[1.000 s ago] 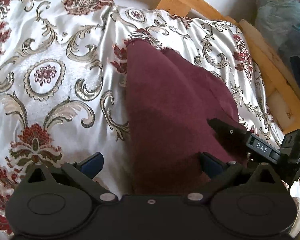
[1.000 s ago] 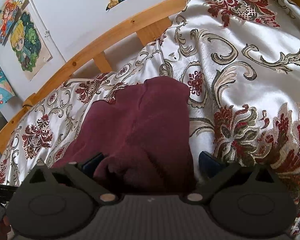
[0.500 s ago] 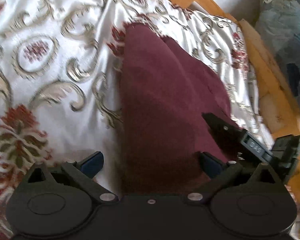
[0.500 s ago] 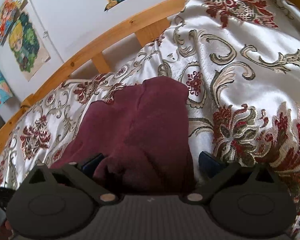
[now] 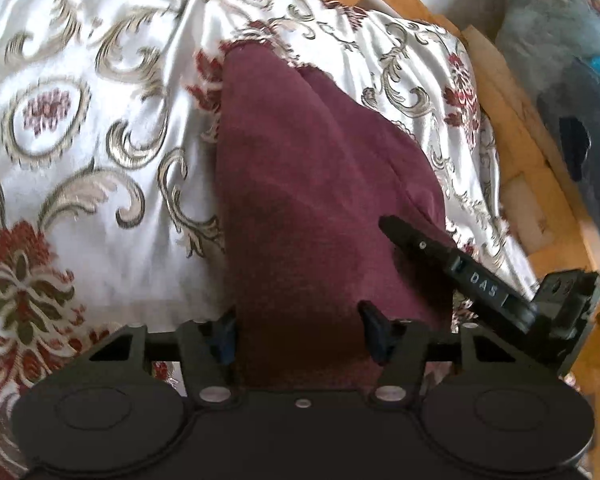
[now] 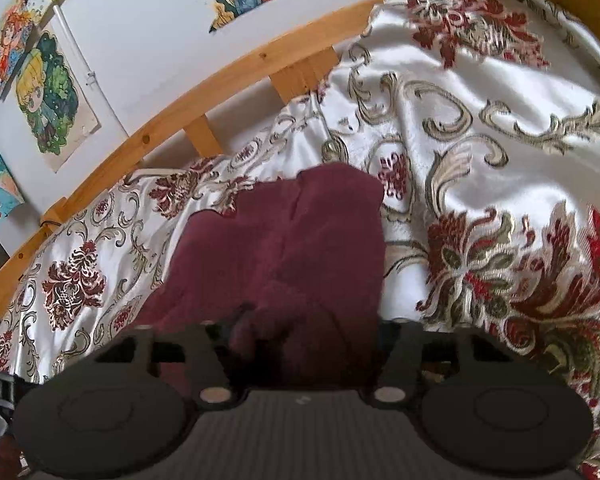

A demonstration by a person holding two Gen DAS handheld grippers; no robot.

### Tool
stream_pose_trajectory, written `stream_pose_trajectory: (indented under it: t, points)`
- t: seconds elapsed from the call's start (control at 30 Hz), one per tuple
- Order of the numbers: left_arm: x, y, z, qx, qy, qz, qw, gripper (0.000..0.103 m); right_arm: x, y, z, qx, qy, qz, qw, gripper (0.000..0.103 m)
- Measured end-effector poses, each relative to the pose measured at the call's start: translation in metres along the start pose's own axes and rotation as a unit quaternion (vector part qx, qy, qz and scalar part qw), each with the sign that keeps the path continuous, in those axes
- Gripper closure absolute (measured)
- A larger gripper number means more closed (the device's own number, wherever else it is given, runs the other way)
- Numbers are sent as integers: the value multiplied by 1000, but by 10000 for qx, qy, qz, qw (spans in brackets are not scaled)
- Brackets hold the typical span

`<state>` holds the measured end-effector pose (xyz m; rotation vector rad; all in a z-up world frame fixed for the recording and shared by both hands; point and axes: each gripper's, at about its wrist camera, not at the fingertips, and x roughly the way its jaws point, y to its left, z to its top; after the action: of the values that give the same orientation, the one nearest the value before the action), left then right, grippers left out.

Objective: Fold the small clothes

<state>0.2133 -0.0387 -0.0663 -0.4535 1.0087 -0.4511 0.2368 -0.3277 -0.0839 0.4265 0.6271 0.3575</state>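
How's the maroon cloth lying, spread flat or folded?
Folded: the maroon cloth shows overlapping layers with a stepped far edge, on the bedspread.

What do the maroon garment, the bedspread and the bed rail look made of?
Maroon garment: soft matte knit or fleece, likely; fuzzy, no shine. Bedspread: glossy satin-like woven fabric, bright highlights on folds, raised floral pattern. Bed rail: light wood, probably pine; knots and grain show.
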Motion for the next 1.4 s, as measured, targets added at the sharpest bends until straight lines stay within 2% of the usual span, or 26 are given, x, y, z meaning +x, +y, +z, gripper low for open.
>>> stream_pose_trajectory:
  t: [0.07, 0.17, 0.27, 0.37, 0.53, 0.6, 0.67, 0.83, 0.9, 1.0, 1.1, 1.13, 1.2, 1.27, 1.33, 1.4]
  points:
    - [-5, -10, 2, 237, -32, 181, 9995, 48, -4, 7, 1, -149, -85, 11, 9999, 62]
    - [-20, -25, 3, 759, -231, 436, 9959, 49, -12, 23, 0, -473, -281, 88, 9984, 71]
    - [-41, -36, 2, 1282, -520, 717, 9878, 50, -19, 48, 0, -907, -519, 161, 9944, 72]
    - [-61, -36, 2, 1523, -819, 848, 9813, 50, -21, 81, 2, -1379, -805, 318, 9867, 72]
    - [-91, -24, 5, 1748, -1476, 1223, 9658, 50, -4, 136, 12, -2069, -1101, 483, 9710, 72]
    - [-100, -13, 9, 1688, -1709, 1353, 9612, 50, 6, 152, 16, -2180, -1154, 558, 9675, 72]
    - [-104, 0, 11, 1517, -1823, 1454, 9605, 50, 21, 164, 21, -2206, -1106, 655, 9669, 72]
    - [-99, 49, 22, 752, -1655, 1640, 9696, 50, 78, 179, 25, -2097, -423, 771, 9738, 72]
    - [-93, 68, 20, 417, -1490, 1667, 9738, 50, 98, 182, 19, -2169, -88, 640, 9741, 72]
    - [-89, 84, 17, 67, -1400, 1545, 9780, 49, 106, 181, 8, -2268, 62, 373, 9732, 70]
    - [-86, 87, 15, -15, -1375, 1522, 9787, 47, 106, 173, 5, -2098, 162, 203, 9774, 63]
    - [-85, 87, 15, -14, -1337, 1567, 9786, 46, 106, 170, 5, -2047, 170, 155, 9786, 57]
    - [-84, 86, 14, -51, -1308, 1654, 9775, 41, 103, 164, 4, -1883, 161, 96, 9819, 52]
    - [-86, 86, 14, -150, -1312, 1718, 9763, 35, 97, 161, 5, -1766, 105, 79, 9842, 43]
    - [-90, 87, 13, -202, -1313, 1704, 9764, 31, 90, 161, 4, -1780, 54, 63, 9840, 39]
    - [-94, 87, 13, -235, -1303, 1750, 9756, 23, 84, 162, 3, -1851, 21, 46, 9827, 33]
